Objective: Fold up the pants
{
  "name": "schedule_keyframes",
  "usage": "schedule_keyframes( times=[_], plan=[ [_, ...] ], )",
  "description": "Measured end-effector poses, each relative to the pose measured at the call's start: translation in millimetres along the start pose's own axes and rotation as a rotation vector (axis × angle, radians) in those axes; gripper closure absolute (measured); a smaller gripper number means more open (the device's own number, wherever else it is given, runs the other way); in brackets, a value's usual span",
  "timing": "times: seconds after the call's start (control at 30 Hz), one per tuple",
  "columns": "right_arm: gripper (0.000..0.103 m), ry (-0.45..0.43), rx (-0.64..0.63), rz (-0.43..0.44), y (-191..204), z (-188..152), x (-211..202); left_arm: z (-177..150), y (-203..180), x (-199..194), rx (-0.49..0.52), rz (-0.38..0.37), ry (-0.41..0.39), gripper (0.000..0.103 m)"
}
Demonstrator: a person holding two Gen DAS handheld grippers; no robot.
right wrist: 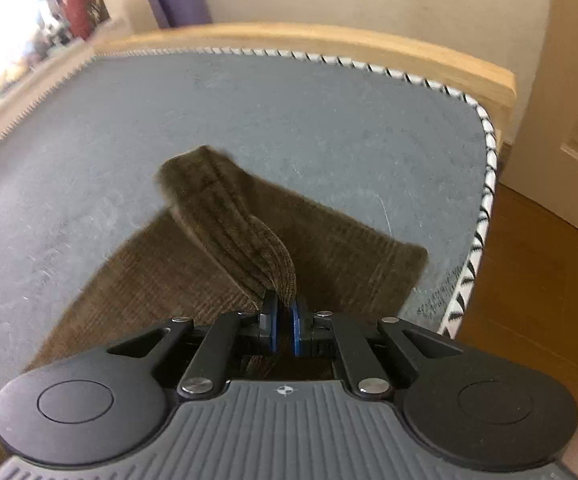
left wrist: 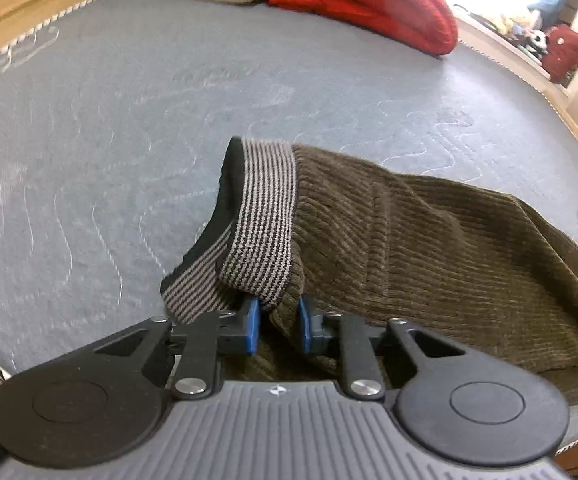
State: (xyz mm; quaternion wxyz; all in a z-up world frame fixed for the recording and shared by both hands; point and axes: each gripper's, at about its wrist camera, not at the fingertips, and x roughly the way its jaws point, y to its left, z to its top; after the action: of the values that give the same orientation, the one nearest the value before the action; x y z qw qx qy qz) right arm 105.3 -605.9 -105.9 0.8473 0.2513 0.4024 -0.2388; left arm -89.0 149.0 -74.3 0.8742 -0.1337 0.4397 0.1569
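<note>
While both claws are gripping the brown corduroy pants [left wrist: 429,248], the risks are sitting mostly in how little cloth each one is holding. The left gripper [left wrist: 279,326] is clenching a bunched fold of corduroy just below the striped waistband [left wrist: 263,216], which is standing up and curling open directly ahead of its fingertips; the blue pads [left wrist: 253,324] are not fully meeting, so the fold is packing the gap between them. If that bunch is working loose, the waistband is likely dropping back onto the grey mattress [left wrist: 129,120] ahead of the claw.

The right gripper [right wrist: 285,330] is pinched nearly closed on a narrow ridge of leg fabric [right wrist: 249,236] that is rising from its tips, with the other leg's hem [right wrist: 389,256] lying flat just beyond and to the right. That view is blurring, so the cloth is probably swinging. A thin pinch like this may be catching only one layer, leaving the fold uneven, and the hem is sitting near the mattress's piped edge [right wrist: 485,184], where it could be sliding off.
</note>
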Motion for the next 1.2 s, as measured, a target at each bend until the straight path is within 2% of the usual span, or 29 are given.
schedule_keyframes(
  times=[0.07,0.27,0.3,0.43,0.53,0.57,0.6,0.67,0.73,0.77,0.83,0.9,0.97,1.03,1.07,1.13,1.2],
  plan=[
    [0.096,-0.011,-0.017,0.015,0,-1,-3,-1,-2,-1,0.007,0.007,-0.006,0.081],
    [0.095,0.049,0.038,0.054,-11,1,3,0,7,4,-0.063,-0.009,0.029,0.07],
    [0.092,0.055,0.048,0.059,-11,2,4,1,6,6,-0.06,-0.007,0.032,0.068],
    [0.091,0.082,0.058,0.06,-12,0,13,-1,0,8,-0.021,0.009,0.029,0.066],
    [0.089,0.097,0.077,0.071,-15,0,18,-2,-1,9,-0.011,0.019,0.031,0.066],
    [0.083,0.102,0.089,0.076,-17,1,18,-2,-2,10,-0.003,0.025,0.03,0.066],
    [0.077,0.104,0.099,0.076,-18,1,18,-2,-3,11,0.008,0.031,0.028,0.068],
    [0.07,0.106,0.104,0.075,-18,2,18,-2,-8,12,0.041,0.049,0.02,0.073],
    [0.07,0.102,0.094,0.076,-17,3,18,-3,-11,10,0.068,0.063,0.004,0.08],
    [0.072,0.094,0.08,0.076,-16,3,18,-3,-13,8,0.081,0.067,-0.012,0.082],
    [0.098,0.059,0.03,0.066,-12,3,15,-3,-15,1,0.092,0.066,-0.061,0.087],
    [0.097,0.022,0.011,0.063,-11,5,9,-2,-16,-13,0.102,0.067,-0.142,0.089],
    [0.098,-0.002,0.057,0.072,-17,8,1,2,-14,-27,0.098,0.075,-0.22,0.09],
    [0.099,-0.024,0.089,0.067,-21,12,-8,6,-8,-36,0.083,0.117,-0.259,0.091],
    [0.103,-0.052,0.086,0.039,-23,14,-13,7,-3,-39,0.059,0.134,-0.262,0.092],
    [0.103,-0.106,0.077,-0.062,-30,16,-23,7,0,-34,0.055,0.166,-0.223,0.092],
    [0.103,-0.045,0.115,-0.056,-46,16,-16,3,-3,-19,0.089,0.185,-0.134,0.09]
  ],
)
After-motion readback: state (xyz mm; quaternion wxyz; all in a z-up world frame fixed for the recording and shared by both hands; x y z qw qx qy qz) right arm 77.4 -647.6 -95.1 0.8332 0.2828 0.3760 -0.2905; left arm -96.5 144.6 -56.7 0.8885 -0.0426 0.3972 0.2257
